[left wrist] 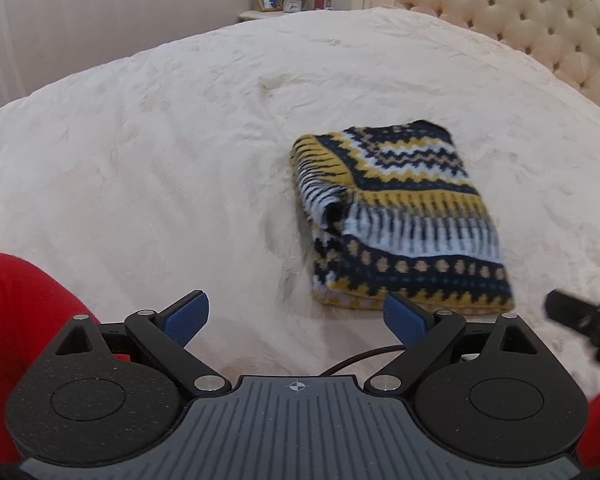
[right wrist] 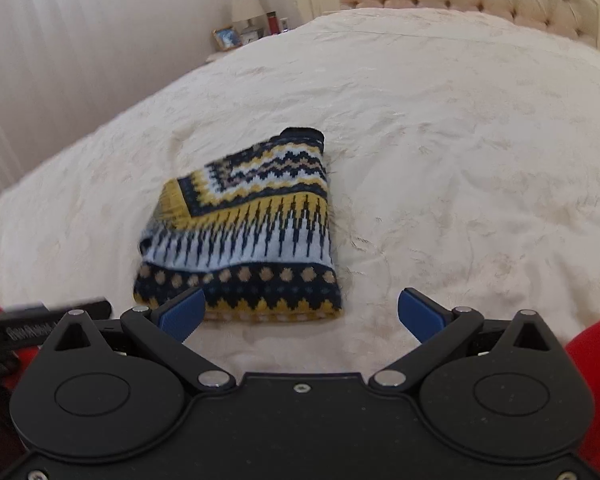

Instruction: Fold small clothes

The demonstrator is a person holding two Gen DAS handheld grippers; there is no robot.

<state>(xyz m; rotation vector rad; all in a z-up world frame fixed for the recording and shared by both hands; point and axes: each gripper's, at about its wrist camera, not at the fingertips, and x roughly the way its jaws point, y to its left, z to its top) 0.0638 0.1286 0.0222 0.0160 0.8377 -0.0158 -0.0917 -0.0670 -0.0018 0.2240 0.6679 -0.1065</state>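
A small knitted sweater (left wrist: 400,220) in navy, yellow and pale blue lies folded into a compact rectangle on the cream bedspread (left wrist: 160,168). My left gripper (left wrist: 296,316) is open, held just short of the sweater's near edge and a little to its left, with nothing between its blue pads. In the right wrist view the same folded sweater (right wrist: 244,240) lies ahead and to the left. My right gripper (right wrist: 300,312) is open too, its left pad level with the sweater's near edge. The right gripper's tip (left wrist: 580,316) shows at the far right of the left wrist view.
A tufted cream headboard (left wrist: 520,20) stands at the bed's far right. A nightstand (left wrist: 260,14) at the back holds a lamp, a photo frame, a clock and a red bottle. Red sleeves (left wrist: 16,320) flank both grippers. A pale curtain (right wrist: 60,60) hangs on the left.
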